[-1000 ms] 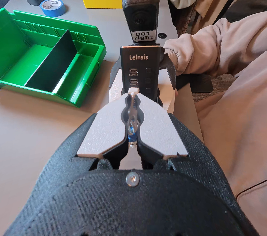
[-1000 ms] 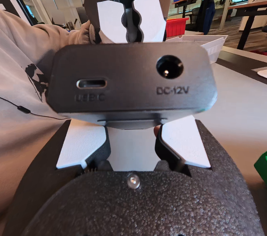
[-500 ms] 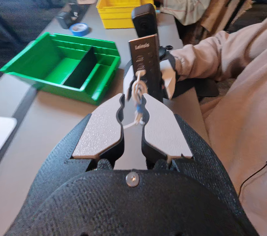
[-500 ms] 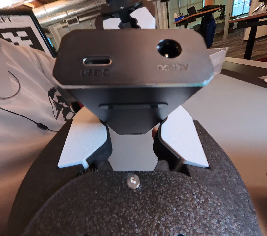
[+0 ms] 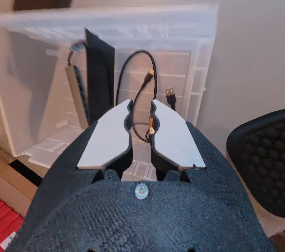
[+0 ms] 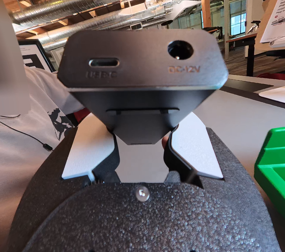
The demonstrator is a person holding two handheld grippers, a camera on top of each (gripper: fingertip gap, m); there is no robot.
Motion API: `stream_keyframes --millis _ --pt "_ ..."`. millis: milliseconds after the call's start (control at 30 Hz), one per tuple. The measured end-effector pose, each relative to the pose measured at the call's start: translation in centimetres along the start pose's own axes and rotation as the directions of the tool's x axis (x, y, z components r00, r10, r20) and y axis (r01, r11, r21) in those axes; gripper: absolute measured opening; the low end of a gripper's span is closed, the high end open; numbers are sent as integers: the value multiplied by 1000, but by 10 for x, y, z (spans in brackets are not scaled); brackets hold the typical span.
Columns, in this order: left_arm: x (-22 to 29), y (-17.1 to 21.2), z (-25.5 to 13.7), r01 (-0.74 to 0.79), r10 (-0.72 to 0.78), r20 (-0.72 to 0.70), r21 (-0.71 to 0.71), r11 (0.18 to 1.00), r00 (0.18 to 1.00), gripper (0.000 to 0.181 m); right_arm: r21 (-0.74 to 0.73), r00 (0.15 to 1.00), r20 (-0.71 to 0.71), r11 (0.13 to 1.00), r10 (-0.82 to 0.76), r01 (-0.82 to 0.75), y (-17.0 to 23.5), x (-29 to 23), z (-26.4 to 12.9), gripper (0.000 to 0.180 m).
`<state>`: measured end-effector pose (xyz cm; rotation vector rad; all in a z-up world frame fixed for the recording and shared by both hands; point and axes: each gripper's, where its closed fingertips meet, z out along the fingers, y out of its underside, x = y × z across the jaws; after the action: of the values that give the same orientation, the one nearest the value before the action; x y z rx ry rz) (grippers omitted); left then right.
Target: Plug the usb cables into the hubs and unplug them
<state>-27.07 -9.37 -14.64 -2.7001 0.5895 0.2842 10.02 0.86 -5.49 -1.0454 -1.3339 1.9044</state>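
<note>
My left gripper (image 5: pixel 142 103) is open and empty. It hovers over a clear plastic bin (image 5: pixel 200 78). In the bin's right compartment lies a looped black USB cable (image 5: pixel 154 75) with an orange-tipped plug (image 5: pixel 149 75) and a black USB-A plug (image 5: pixel 170 95). A slim grey hub (image 5: pixel 75 90) lies in the left compartment, beyond a black divider (image 5: pixel 100 75). This view is blurred. My right gripper (image 6: pixel 141 130) is shut on a black hub (image 6: pixel 141 62) and holds it above the table. The hub's end face, with an oval port and a round socket, faces the camera and hides the fingertips.
A black mesh chair (image 5: pixel 260 161) is at the right of the clear bin, and a red bin (image 5: pixel 7 216) shows at the lower left. In the right wrist view a green bin (image 6: pixel 271 161) sits at the right on the grey table (image 6: pixel 231 121). A person's white shirt (image 6: pixel 30 129) is at the left. My hands' fingertips stand some 40 centimeters from each other.
My left gripper opened, let go of the white cable at the black hub and swung away to the clear bin. My right gripper tilted the black hub upward.
</note>
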Motion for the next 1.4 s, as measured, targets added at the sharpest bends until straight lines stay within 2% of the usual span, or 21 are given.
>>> stream_keyframes --millis 33,100,300,367,400,500,600,667,767,867,1033,1200,1267,1400 --pt "1 10 10 -3 2 -22 -48 999 1000 23 -5 1000 2 1000 0 0 1 0 1 72" --pt "4 20 25 -8 2 -56 -103 995 998 23 -14 1000 3 1000 6 -6 3 1 1 72" --pt "19 19 56 -14 -9 -144 -156 988 990 20 -39 1000 -6 999 19 -19 9 6 0 72" --pt "23 18 62 -14 -15 -169 -172 985 986 5 -43 1000 -9 999 13 -13 9 6 0 72" --pt "20 18 63 -11 -17 -154 -181 983 988 5 -42 1000 -10 999 8 -9 8 6 -1 72" --pt "18 10 50 51 -78 -160 -164 985 984 5 -37 1000 -11 999 0 0 5 5 -3 72" --pt "11 -14 13 154 -156 -154 -24 988 976 5 -32 1000 -10 999 -7 6 3 4 -4 72" --pt "8 -35 -22 215 -194 -165 120 969 967 5 -30 1000 -8 999 -15 14 1 2 -5 72" --pt "11 -68 -83 295 -234 -205 355 887 950 5 -26 1000 0 999 -21 21 -1 -1 -5 72" --pt "24 -98 -139 410 -273 -316 551 727 908 4 -25 1000 7 999 -29 29 -2 -4 -4 72" --pt "63 -126 -184 569 -251 -516 669 479 819 4 -16 999 15 999 -44 44 -6 -11 -3 72" --pt "111 -140 -171 683 -210 -657 640 352 724 4 -6 999 18 999 -51 51 -8 -13 -6 72" --pt "129 -145 -150 747 -209 -724 590 308 658 4 -5 999 18 999 -49 49 -8 -13 -7 72" --pt "155 -152 -84 874 -238 -848 419 245 473 4 -18 999 14 999 -39 39 -4 -10 -6 72"
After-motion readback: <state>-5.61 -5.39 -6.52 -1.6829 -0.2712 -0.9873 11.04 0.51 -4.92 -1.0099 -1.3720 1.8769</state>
